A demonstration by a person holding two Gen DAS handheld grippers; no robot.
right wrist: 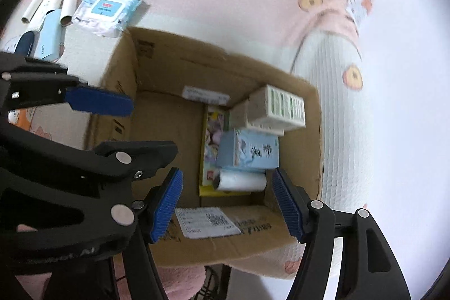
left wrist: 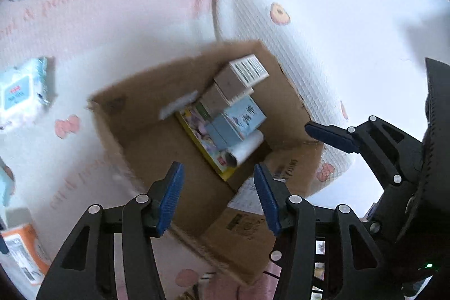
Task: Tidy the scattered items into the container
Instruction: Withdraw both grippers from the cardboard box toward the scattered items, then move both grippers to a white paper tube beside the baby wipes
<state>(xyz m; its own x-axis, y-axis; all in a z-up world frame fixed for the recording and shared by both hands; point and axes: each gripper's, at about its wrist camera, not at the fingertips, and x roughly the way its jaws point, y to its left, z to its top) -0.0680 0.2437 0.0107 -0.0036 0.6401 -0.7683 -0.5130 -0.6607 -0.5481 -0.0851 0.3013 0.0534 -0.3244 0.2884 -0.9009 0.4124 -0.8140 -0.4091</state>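
An open cardboard box (left wrist: 146,103) (right wrist: 157,61) sits on a pink cartoon blanket. Inside lie a white roll (left wrist: 247,148) (right wrist: 242,181), a light blue box (left wrist: 242,120) (right wrist: 250,151), a yellow-edged picture pack (left wrist: 202,137) (right wrist: 211,142), and grey-white boxes (left wrist: 239,78) (right wrist: 278,108). My left gripper (left wrist: 218,196) is open and empty above the box's near side. My right gripper (right wrist: 227,201) is open and empty above the white roll. Scattered outside are a wipes pack (left wrist: 22,94) (right wrist: 107,10), several white rolls (right wrist: 56,4) and a blue tube (right wrist: 49,35).
An orange-and-white pack (left wrist: 22,252) lies at the lower left of the left wrist view. The other gripper shows in each view, the right one (left wrist: 332,135) and the left one (right wrist: 98,101). The blanket drops off over a white edge to the right (right wrist: 337,131).
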